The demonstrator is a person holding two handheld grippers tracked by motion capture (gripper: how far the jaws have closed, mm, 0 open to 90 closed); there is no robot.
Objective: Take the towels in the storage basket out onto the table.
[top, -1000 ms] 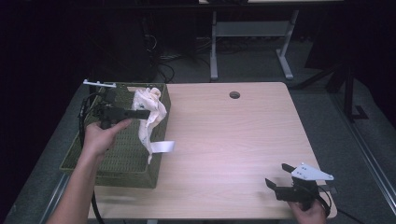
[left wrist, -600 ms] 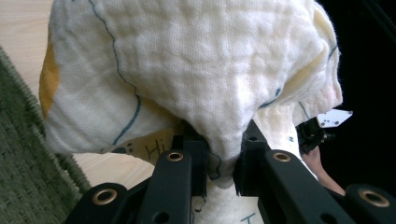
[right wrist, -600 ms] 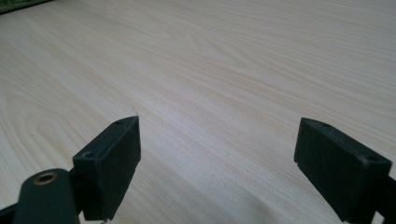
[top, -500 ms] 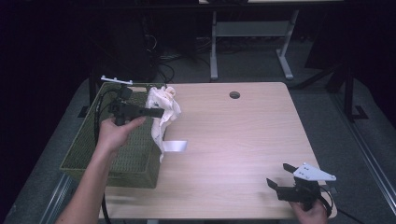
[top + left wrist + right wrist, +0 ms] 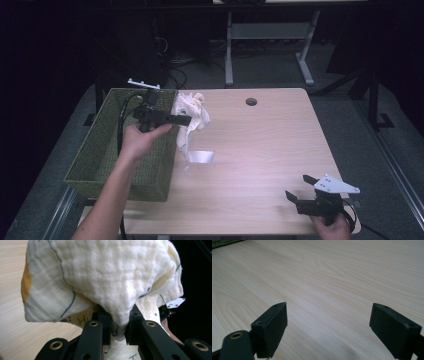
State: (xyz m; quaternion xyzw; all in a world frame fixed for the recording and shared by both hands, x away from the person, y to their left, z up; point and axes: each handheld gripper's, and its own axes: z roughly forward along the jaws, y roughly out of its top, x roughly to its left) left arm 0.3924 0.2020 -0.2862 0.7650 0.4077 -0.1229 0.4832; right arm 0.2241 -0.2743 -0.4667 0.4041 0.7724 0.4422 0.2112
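Observation:
A cream cloth (image 5: 191, 117) with blue lines and yellow patches hangs in the air beside the green woven basket (image 5: 107, 150). My left gripper (image 5: 185, 120) is shut on it near the basket's right rim. Up close in the left gripper view, the cloth (image 5: 105, 277) is bunched and pinched between the two black jaws of that gripper (image 5: 119, 326). The cloth's lower end trails down to the table near a pale strip (image 5: 200, 157). Near the table's front right corner, my right gripper (image 5: 300, 189) is held low and open, with only bare wood between its fingers (image 5: 272, 327).
The wooden table (image 5: 260, 150) has a round cable hole (image 5: 251, 102) at the back. The basket stands on its left side, its near corner over the front edge. Dark floor, cables and desk legs lie beyond the table.
My left gripper has carried the cloth up and to the right, out over the basket's right rim toward the table. The right gripper has stayed where it was, open.

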